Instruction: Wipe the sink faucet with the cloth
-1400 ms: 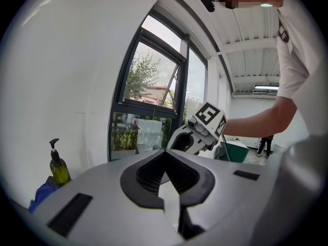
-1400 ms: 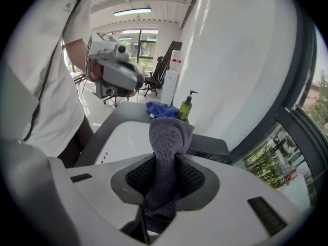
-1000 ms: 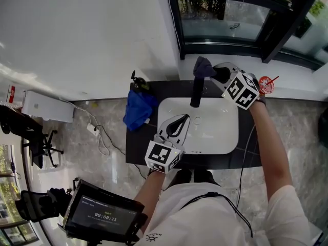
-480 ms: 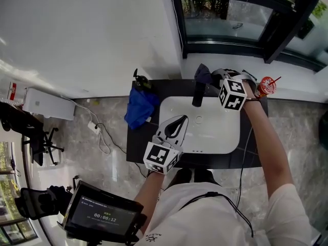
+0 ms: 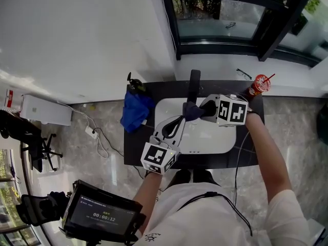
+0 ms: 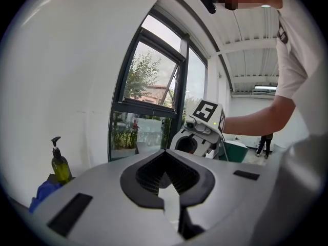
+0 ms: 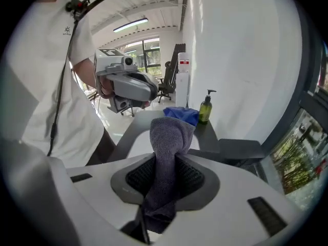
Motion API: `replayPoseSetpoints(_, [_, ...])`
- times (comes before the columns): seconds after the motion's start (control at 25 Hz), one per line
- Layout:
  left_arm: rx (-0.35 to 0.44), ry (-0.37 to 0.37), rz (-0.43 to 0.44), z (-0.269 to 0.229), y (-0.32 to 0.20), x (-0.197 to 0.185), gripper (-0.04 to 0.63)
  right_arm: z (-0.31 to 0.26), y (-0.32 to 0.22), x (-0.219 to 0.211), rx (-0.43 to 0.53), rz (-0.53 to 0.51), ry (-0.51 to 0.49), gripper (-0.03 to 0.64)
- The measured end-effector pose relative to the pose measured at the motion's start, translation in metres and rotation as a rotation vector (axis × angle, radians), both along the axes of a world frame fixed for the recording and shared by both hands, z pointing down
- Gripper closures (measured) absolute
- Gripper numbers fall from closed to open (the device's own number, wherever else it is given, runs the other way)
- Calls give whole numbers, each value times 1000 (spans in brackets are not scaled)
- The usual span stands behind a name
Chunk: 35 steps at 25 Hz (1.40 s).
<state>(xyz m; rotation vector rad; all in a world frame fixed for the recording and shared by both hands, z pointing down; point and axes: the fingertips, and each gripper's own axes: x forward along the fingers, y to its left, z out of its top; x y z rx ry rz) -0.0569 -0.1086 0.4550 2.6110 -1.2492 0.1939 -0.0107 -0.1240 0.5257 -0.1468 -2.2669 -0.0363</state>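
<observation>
**Black counter with white sink: grey cloth held at the faucet**

White wall [image 5: 77, 29] and a dark-framed window [image 5: 220, 14] are seen on the far side, and a grey marble floor [image 5: 102, 132] lies around the counter [image 5: 134, 140]. A white sink [image 5: 225, 137] is set into the black counter. The black faucet [image 5: 194, 81] stands at the far edge of the sink, in the middle.

The right gripper [image 5: 201, 109] is held over the sink, pointed to the left and downwards. Its jaws are pinched on a grey cloth [image 5: 190, 110], which is bunched between the pads and stands out past the tips. The cloth is placed just at the near end of the faucet. Whether it touches the faucet cannot be told.

The left gripper [image 5: 179, 121] is kept over the near left part of the sink, near the cloth but apart from it. Its jaws are pressed together at the tips and nothing is held between them.

A blue rag [image 5: 134, 111] is left on the left end of the counter, and a soap bottle [image 5: 134, 82] with a pump stands just behind it, on the far side. A red cup [image 5: 259, 83] with a straw is seen at the far right corner.
</observation>
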Motion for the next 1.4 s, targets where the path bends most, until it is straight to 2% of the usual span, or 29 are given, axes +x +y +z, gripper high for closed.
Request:
replayPoseSetpoints(0.16, [-6, -5, -1, 0, -1, -1, 595, 16, 0, 5, -54, 24, 24, 514])
replayPoseSetpoints(0.76, [-16, -6, -14, 1, -4, -7, 595, 26, -13, -8, -115, 31, -5, 514])
replayPoseSetpoints(1.08, [-28, -16, -23, 6, -4, -9, 595, 58, -43, 1, -282, 137, 31, 514])
replayPoseSetpoints(1.4, [-25, -17, -31, 2, -6, -10, 595, 60, -77, 7, -268, 251, 47, 514])
